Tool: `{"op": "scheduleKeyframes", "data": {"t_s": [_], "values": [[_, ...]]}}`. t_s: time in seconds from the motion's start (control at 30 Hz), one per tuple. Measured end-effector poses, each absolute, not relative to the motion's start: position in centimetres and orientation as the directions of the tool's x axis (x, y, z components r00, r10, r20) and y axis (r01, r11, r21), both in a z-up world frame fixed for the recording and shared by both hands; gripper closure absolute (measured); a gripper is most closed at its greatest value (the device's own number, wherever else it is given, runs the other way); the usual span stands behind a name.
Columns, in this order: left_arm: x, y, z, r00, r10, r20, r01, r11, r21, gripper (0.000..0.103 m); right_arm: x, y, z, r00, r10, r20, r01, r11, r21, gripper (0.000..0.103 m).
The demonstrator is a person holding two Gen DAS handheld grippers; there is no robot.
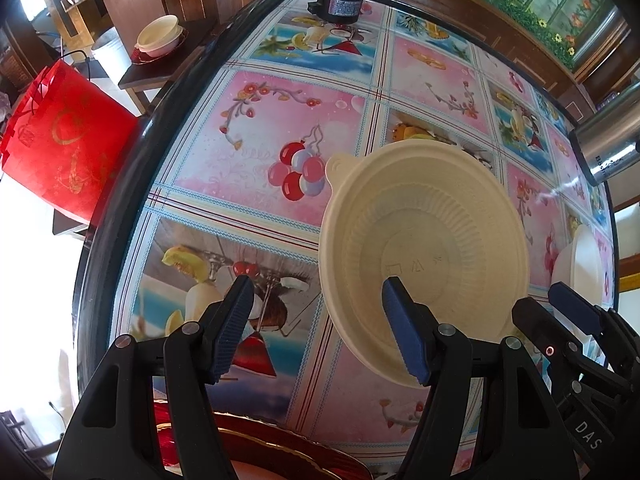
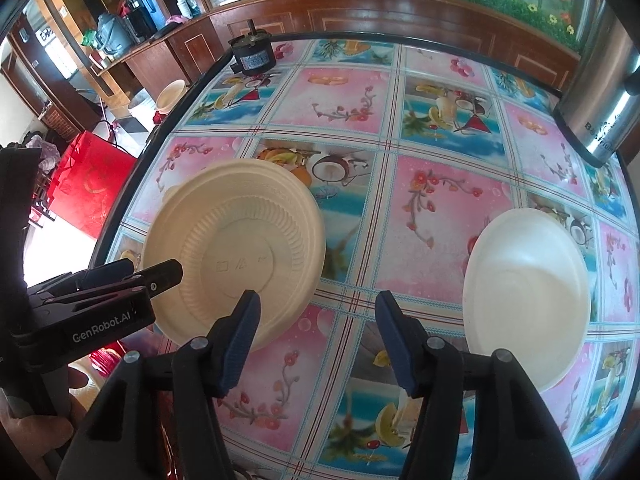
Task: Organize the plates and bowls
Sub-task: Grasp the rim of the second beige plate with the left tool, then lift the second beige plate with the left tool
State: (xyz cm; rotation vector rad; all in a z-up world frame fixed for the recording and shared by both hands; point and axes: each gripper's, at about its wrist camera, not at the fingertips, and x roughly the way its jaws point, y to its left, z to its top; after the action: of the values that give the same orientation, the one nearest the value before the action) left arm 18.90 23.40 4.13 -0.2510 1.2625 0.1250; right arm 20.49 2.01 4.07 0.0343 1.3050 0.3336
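A ribbed cream bowl stands upright on the flowered tablecloth. My left gripper hangs over its near-left rim, jaws apart. One finger is over the bowl's inside and the other over the cloth, and neither pad presses on the rim. From the right wrist view the left gripper reaches over the bowl from the left. My right gripper is open over the cloth, between the cream bowl and a plain white bowl. Its left finger overlaps the cream bowl's near-right edge.
A black motor-like object sits at the table's far edge. A steel cylinder stands at the far right. A gold-rimmed red plate lies at the near edge. Stacked bowls on a red plate and a red bag are off the table, left.
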Motion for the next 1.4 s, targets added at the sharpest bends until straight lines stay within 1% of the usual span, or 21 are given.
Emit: {"op": "scheduleKeyframes", "data": {"t_s": [0.1,0.33,0.5,0.57,0.63,0.73,0.83,0.87,1.0,1.03,1.07,1.13,1.2,1.3,1.4], "values": [[19.1,23.5,3.9,0.297,-0.046,-0.954,-0.232,0.966,-0.119,0.035,20.8,2.2,3.7,0.217,0.259,-0.941,-0.22,0.952,0.212,0.048],[19.5,23.7,3.1,0.28,-0.045,-0.959,-0.231,0.966,-0.113,0.036,21.1,2.5,2.8,0.198,0.257,-0.946,-0.205,0.954,0.217,0.05],[19.6,23.6,2.7,0.271,-0.055,-0.961,-0.23,0.966,-0.12,0.039,21.3,2.4,2.1,0.184,0.255,-0.949,-0.191,0.957,0.22,0.054],[19.6,23.5,2.6,0.266,-0.056,-0.962,-0.227,0.967,-0.119,0.042,21.4,2.3,1.9,0.178,0.257,-0.95,-0.183,0.957,0.224,0.055],[19.7,23.5,2.4,0.264,-0.057,-0.963,-0.226,0.967,-0.119,0.042,21.4,2.3,1.8,0.174,0.261,-0.95,-0.181,0.956,0.23,0.056],[19.7,23.3,2.4,0.263,-0.057,-0.963,-0.225,0.967,-0.119,0.05,21.4,2.4,1.8,0.173,0.265,-0.949,-0.186,0.955,0.232,0.061],[19.7,23.2,2.4,0.265,-0.057,-0.963,-0.22,0.968,-0.118,0.052,21.4,2.5,1.8,0.173,0.267,-0.948,-0.191,0.953,0.234,0.065],[19.7,23.1,2.4,0.264,-0.057,-0.963,-0.218,0.969,-0.117,0.058,21.4,2.5,1.8,0.171,0.269,-0.948,-0.192,0.953,0.236,0.067],[19.7,22.8,2.2,0.257,-0.063,-0.964,-0.213,0.97,-0.12,0.068,21.4,2.9,1.8,0.164,0.274,-0.948,-0.207,0.949,0.238,0.079],[19.7,22.8,2.1,0.256,-0.064,-0.965,-0.212,0.97,-0.12,0.072,21.4,3.0,1.8,0.162,0.276,-0.947,-0.213,0.947,0.24,0.08],[19.7,22.6,2.1,0.256,-0.065,-0.965,-0.211,0.97,-0.121,0.076,21.4,3.1,1.8,0.16,0.278,-0.947,-0.217,0.946,0.241,0.084],[19.7,22.4,2.1,0.257,-0.07,-0.964,-0.207,0.97,-0.126,0.079,21.4,3.5,1.9,0.161,0.274,-0.948,-0.23,0.945,0.234,0.085],[19.7,22.2,2.1,0.258,-0.068,-0.964,-0.206,0.971,-0.124,0.079,21.4,3.7,1.9,0.16,0.269,-0.95,-0.236,0.945,0.228,0.087],[19.6,22.2,2.1,0.259,-0.073,-0.963,-0.204,0.97,-0.129,0.082,21.4,3.6,2.0,0.162,0.263,-0.951,-0.236,0.946,0.221,0.087],[19.5,22.1,2.3,0.262,-0.077,-0.962,-0.202,0.97,-0.132,0.082,21.3,3.5,2.0,0.162,0.261,-0.952,-0.235,0.947,0.22,0.087]]}}
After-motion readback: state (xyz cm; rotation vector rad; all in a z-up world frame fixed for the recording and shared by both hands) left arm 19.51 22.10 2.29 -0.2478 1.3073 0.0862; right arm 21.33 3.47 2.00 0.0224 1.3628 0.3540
